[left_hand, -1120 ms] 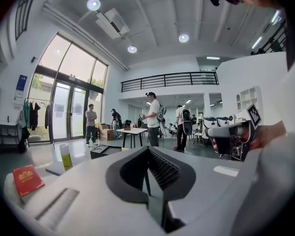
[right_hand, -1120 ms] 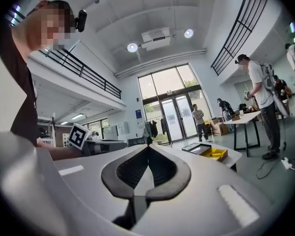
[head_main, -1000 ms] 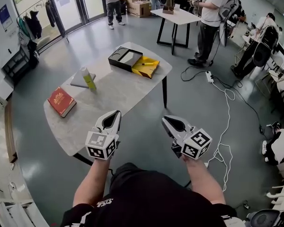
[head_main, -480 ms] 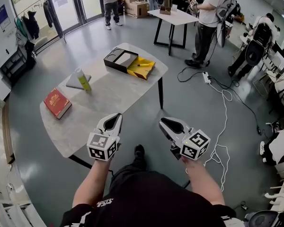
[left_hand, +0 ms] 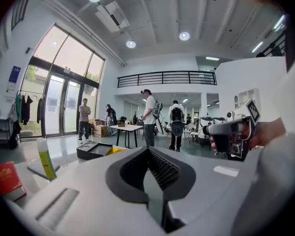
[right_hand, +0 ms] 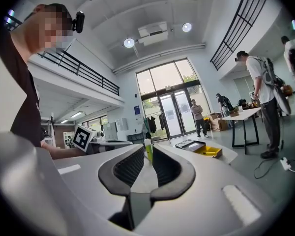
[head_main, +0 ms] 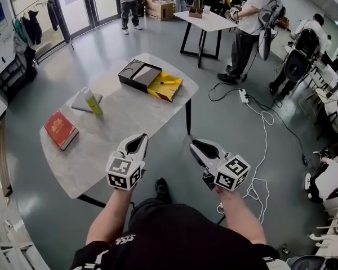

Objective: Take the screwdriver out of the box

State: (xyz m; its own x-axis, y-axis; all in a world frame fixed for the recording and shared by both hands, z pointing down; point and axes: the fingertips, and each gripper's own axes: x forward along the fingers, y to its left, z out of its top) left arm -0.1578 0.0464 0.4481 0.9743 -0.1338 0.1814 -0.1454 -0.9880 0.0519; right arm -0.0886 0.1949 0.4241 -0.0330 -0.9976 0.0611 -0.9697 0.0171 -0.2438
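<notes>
The screwdriver (head_main: 169,82) lies in a yellow box tray (head_main: 165,89) at the far end of the pale table (head_main: 118,129), beside the black lid (head_main: 138,75). Both grippers are held level at the table's near edge, well short of the box. My left gripper (head_main: 139,140) is shut and empty; its own view (left_hand: 148,149) shows the black lid (left_hand: 93,150) far ahead. My right gripper (head_main: 196,146) is off the table's right side. Its jaws stand a narrow gap apart (right_hand: 148,149) with nothing between them, and the yellow tray (right_hand: 209,151) shows at the right.
A red book (head_main: 59,129) and a green-yellow bottle (head_main: 92,100) on a grey sheet stand at the table's left. A white cable and power strip (head_main: 242,96) run over the floor at the right. Several people stand round a farther table (head_main: 205,20).
The person has stepped forward; the table has slid left and nearer in the head view. Both grippers have moved along with the body, still side by side.
</notes>
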